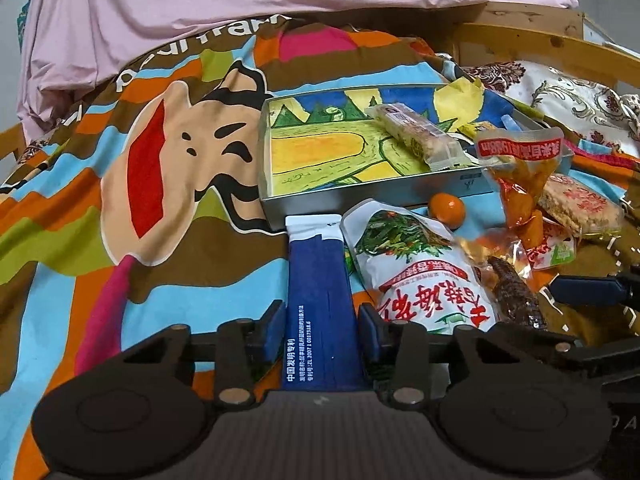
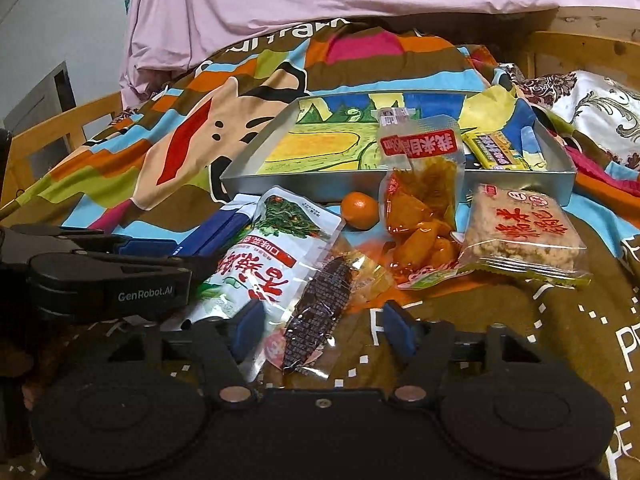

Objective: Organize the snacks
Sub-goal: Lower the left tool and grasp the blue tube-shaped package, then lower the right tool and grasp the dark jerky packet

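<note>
In left view, left tool (image 1: 320,320) clamps blue packet (image 1: 318,280); right tool (image 2: 324,326) straddles dark snack (image 2: 320,316), half-open.

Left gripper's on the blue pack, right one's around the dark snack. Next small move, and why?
Probably lift the blue pack with the left gripper towards the tray: its pads appear clamped on it, while the right gripper only straddles the dark snack.

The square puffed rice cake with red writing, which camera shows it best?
The right wrist view. There the puffed rice cake lies whole and unobstructed, its clear wrapper and red characters plain, just in front of the metal tray. The left wrist view catches it only small and distorted near the right edge, partly behind an orange snack bag.
</note>
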A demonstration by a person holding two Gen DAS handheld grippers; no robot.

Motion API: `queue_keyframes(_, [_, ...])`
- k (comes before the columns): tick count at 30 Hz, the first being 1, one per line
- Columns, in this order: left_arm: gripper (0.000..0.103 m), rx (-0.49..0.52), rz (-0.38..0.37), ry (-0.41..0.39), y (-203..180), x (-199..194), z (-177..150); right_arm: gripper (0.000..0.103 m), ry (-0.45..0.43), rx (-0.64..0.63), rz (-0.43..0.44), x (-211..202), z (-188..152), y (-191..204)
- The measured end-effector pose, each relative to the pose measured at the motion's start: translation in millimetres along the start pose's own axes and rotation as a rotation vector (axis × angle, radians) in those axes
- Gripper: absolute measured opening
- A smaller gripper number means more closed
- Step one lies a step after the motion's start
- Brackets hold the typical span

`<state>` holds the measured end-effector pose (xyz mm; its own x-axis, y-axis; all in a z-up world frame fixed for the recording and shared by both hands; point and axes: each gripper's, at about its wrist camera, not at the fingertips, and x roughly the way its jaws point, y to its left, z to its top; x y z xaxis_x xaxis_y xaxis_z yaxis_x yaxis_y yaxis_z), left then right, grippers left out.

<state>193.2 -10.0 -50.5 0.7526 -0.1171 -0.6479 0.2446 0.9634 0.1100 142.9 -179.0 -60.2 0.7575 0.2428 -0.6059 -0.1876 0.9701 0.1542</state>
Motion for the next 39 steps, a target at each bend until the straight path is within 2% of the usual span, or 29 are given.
queue_keyframes(2, [0.042, -0.009, -0.004, -0.002, 1.3, -0.8, -0.3, 0.055, 0.002, -0.001, 0.012, -0.7, -0.4, 1.0])
queue_keyframes(8, [0.04, -0.028, -0.012, 0.021, 2.8, -6.9, -0.4, 0.046, 0.023, 0.004, 0.004, -3.1, 1.4, 0.4])
queue_keyframes(19, [0.04, -0.122, -0.026, 0.109, 0.4, -36.7, -8.0, 0.044, 0.095, -0.142, -0.06, -23.8, -7.0, 7.8])
queue_keyframes(21, [0.039, -0.135, -0.023, 0.116, -0.1, -42.8, -12.8, 0.048, 0.091, -0.13, -0.054, -27.7, -7.9, 5.6])
queue_keyframes(23, [0.042, -0.145, -0.022, 0.122, 1.2, -45.4, -15.6, 0.06, 0.091, -0.108, -0.039, -27.5, -7.5, 3.7])
queue_keyframes(29, [0.049, -0.232, -0.037, 0.133, 14.3, -37.9, -16.0, 0.078, 0.079, -0.105, -0.024, -17.5, -6.9, 9.0])
queue_keyframes(32, [0.049, -0.248, -0.035, 0.13, 17.4, -32.4, -15.9, 0.079, 0.077, -0.141, -0.038, -9.2, -8.6, 16.0])
queue_keyframes(34, [0.048, -0.246, -0.037, 0.133, 17.4, -31.1, -16.2, 0.074, 0.079, -0.151, -0.041, -8.9, -9.2, 17.8])
queue_keyframes(35, [0.047, -0.238, -0.036, 0.134, 16.6, -31.6, -16.6, 0.065, 0.081, -0.15, -0.039, -9.7, -8.8, 17.8])
queue_keyframes(36, [0.043, -0.231, -0.035, 0.134, 15.7, -32.0, -16.6, 0.064, 0.082, -0.149, -0.043, -11.2, -8.3, 17.4])
queue_keyframes(39, [0.04, -0.228, -0.031, 0.135, 13.9, -34.7, -17.1, 0.056, 0.098, -0.144, -0.042, -17.0, -8.7, 12.9])
